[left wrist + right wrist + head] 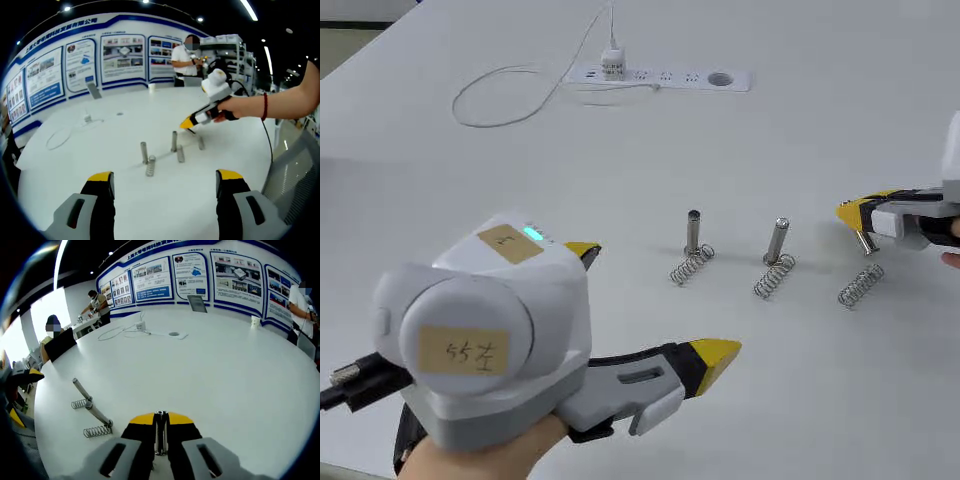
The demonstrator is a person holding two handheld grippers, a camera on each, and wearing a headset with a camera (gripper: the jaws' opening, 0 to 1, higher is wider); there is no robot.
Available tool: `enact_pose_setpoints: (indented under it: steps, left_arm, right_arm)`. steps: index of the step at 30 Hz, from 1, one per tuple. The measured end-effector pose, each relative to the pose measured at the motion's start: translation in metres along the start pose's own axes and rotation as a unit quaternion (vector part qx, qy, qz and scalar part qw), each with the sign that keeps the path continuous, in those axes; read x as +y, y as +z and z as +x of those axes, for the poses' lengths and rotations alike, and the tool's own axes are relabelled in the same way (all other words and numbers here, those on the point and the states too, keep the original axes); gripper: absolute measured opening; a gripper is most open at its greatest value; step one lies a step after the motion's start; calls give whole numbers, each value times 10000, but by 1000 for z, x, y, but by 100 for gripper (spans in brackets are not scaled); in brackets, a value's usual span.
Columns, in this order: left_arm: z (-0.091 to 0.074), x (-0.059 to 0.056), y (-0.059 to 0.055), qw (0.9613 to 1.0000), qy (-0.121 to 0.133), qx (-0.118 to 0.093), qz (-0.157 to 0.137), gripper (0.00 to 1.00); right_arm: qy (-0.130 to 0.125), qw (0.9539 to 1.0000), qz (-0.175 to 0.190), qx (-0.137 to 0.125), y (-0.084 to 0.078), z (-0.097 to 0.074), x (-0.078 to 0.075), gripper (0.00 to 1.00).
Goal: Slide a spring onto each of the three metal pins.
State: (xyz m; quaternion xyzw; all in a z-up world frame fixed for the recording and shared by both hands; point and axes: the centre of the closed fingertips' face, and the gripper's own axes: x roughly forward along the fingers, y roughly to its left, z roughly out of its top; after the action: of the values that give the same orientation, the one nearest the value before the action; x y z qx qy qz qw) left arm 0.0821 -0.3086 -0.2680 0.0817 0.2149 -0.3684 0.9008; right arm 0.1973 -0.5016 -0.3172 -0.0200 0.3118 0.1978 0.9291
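Note:
Two metal pins (693, 231) (777, 241) stand upright on the white table (620, 170). A spring lies at the foot of each (691, 264) (774, 275), and a third spring (860, 285) lies further right. My right gripper (855, 212) is shut on the third pin (866, 243), which tilts just above that spring. The right gripper view has the pin (160, 435) clamped between the shut jaws. My left gripper (650, 300) is open and holds nothing, near the front left, well short of the pins (144, 151) (174, 141).
A white power strip (660, 77) with a plugged charger and a looping cable (510, 95) lies at the far side of the table. People stand by display boards beyond the table (186, 55).

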Motion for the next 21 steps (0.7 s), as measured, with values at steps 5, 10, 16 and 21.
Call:
enact_pose_setpoints:
  steps: [5, 10, 16, 21]
  left_arm:
    - [0, 0, 1, 10000, 1, -11, 18, 85]
    - [0, 0, 2, 10000, 17, -28, 42, 85]
    - [0, 0, 2, 10000, 19, -26, 93, 84]
    - [-1, 0, 3, 9999, 34, -44, 95, 84]
  right_arm:
    - [-45, 10000, -39, -51, 1, -9, 2, 9]
    - [-61, 9999, -38, -94, 0, -16, 5, 9]
    - [-111, 9999, -37, -96, -1, -22, 7, 9]
    - [-158, 9998, -7, -90, -3, -28, 7, 9]
